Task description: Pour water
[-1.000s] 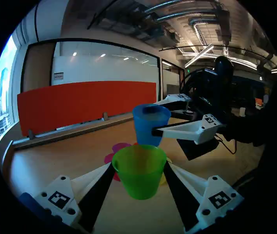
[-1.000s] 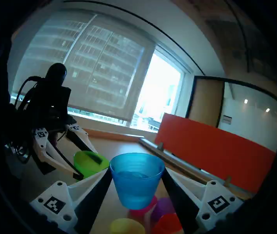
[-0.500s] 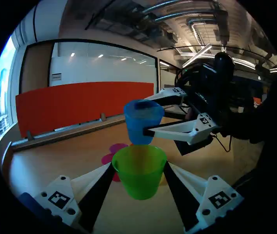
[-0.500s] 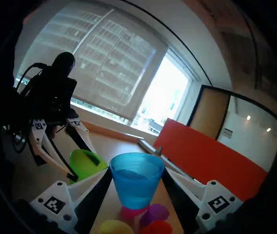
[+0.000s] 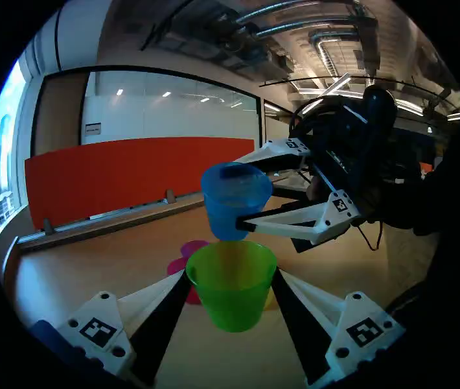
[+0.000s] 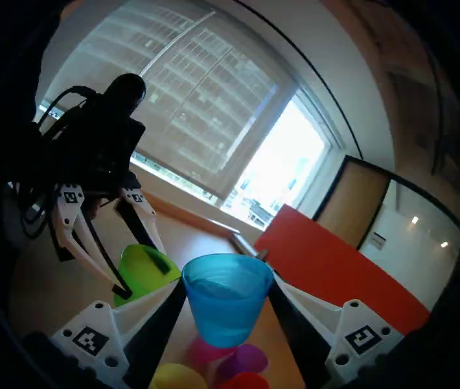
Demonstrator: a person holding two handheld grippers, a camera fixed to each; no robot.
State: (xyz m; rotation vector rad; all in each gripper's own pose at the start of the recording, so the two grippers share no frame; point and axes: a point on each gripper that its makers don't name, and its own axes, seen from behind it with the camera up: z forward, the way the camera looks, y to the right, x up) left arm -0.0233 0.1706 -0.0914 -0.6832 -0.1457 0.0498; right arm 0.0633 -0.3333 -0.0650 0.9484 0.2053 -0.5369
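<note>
Above the worktop [image 5: 100, 259], left gripper [image 5: 230, 277] clamps green cup [image 5: 231, 292], right gripper [image 6: 227, 286] blue cup [image 6: 227, 311] at 12 o'clock; we judge both light, slick: hold mid-wall.

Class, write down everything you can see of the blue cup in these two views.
The blue cup is translucent plastic, smooth-walled, open on top and tapering to a narrower base. Water sits inside, its surface slanted. The right gripper clamps it, one finger on each side of its wall. In the left gripper view it hangs above the table, slightly tilted, just above and behind the rim of the green cup. Whether the two cups touch cannot be told.
</note>
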